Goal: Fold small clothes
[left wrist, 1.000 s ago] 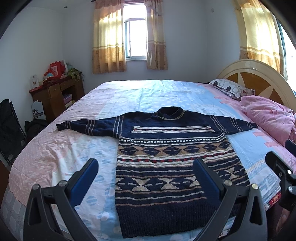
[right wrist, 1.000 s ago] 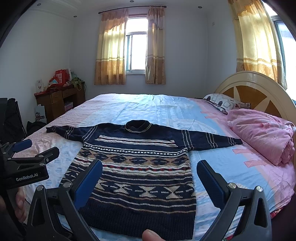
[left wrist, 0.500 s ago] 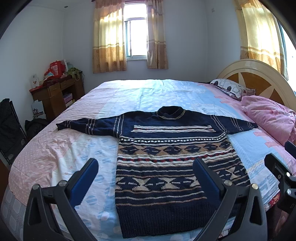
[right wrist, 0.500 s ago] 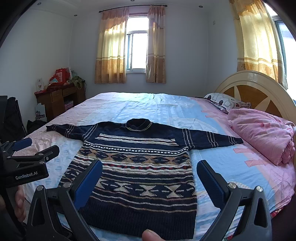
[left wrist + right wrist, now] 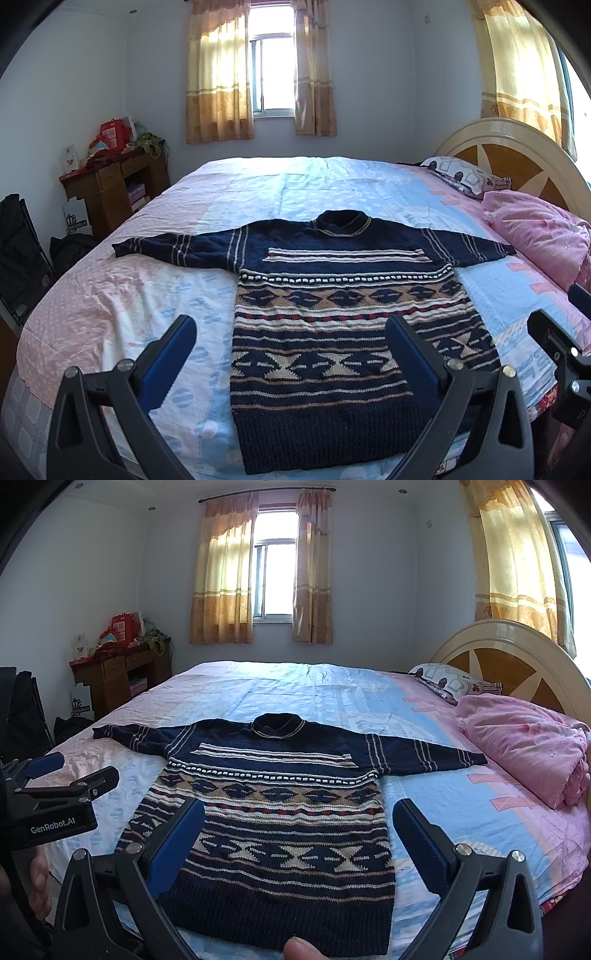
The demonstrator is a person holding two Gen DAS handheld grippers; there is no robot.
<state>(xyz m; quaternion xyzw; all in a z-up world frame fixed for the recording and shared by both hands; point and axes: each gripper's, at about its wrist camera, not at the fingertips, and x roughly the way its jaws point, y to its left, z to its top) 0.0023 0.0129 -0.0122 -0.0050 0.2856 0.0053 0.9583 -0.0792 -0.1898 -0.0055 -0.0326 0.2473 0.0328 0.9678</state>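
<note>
- One knitted sweater (image 5: 332, 325) lies flat and face up on the bed (image 5: 155, 295), collar at 12 o'clock, hem at 6 o'clock at the near edge of the bed; its long axis runs from 6 to 12, and the two sleeves stretch out to 9 and 3 o'clock
- Two grippers are above the near edge, not touching the cloth: the left gripper (image 5: 291, 347) has its fingers wide apart and holds nothing; the right gripper (image 5: 299, 830) is also spread and holds nothing
- From the left gripper the 9 o'clock sleeve (image 5: 177, 247) is at about 11 o'clock, so I judge this one is nearer to it; the other sleeve (image 5: 424, 755) is at about 1 o'clock from the right gripper
- Also counted: one rolled pink quilt (image 5: 528, 753), one pillow (image 5: 454, 681), one wooden desk (image 5: 118, 672); no second garment is seen
</note>
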